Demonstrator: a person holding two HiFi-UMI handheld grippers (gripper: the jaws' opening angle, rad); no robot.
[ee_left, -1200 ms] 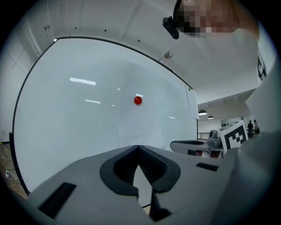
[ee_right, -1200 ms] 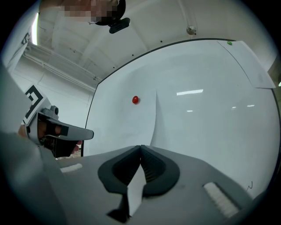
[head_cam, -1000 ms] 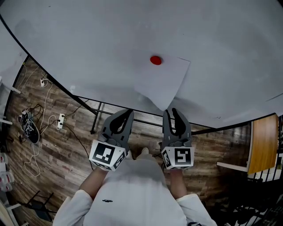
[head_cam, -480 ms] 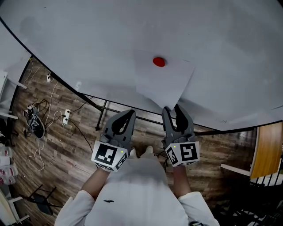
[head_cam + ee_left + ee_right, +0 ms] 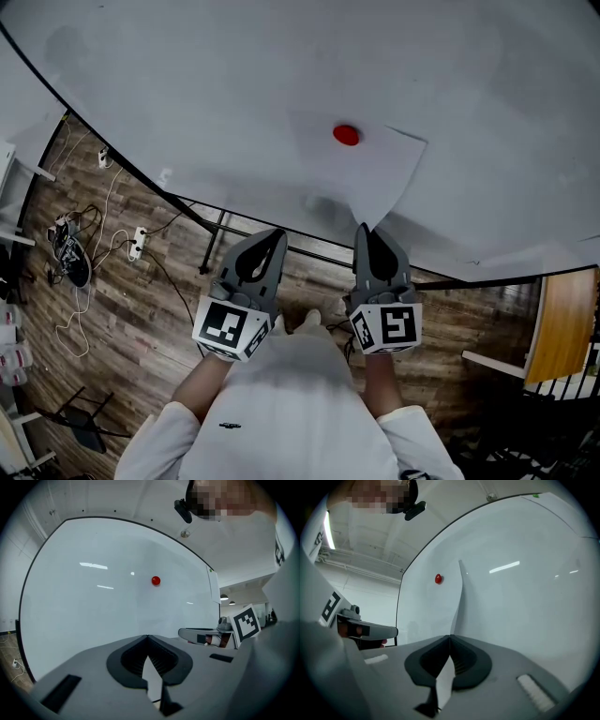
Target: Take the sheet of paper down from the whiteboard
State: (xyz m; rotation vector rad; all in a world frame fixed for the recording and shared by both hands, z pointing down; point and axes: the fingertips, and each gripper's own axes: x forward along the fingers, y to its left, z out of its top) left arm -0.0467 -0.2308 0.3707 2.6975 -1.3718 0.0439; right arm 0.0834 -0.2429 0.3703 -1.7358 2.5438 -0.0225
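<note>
Up on the whiteboard [image 5: 187, 84], a red magnet [image 5: 346, 135] pins the sheet of paper [image 5: 361, 178]. The right gripper [image 5: 364, 230] pinches its lower corner; the left gripper [image 5: 277, 235] hangs beside it, jaws closed on nothing.

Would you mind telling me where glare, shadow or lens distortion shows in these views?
Head view: lens distortion bows the whiteboard edge, and the sheet of paper throws a soft shadow beside it. Left gripper view: reflected light streaks the whiteboard; corners vignetted black. Right gripper view: one bright streak, dark corners, red magnet sharp.
</note>
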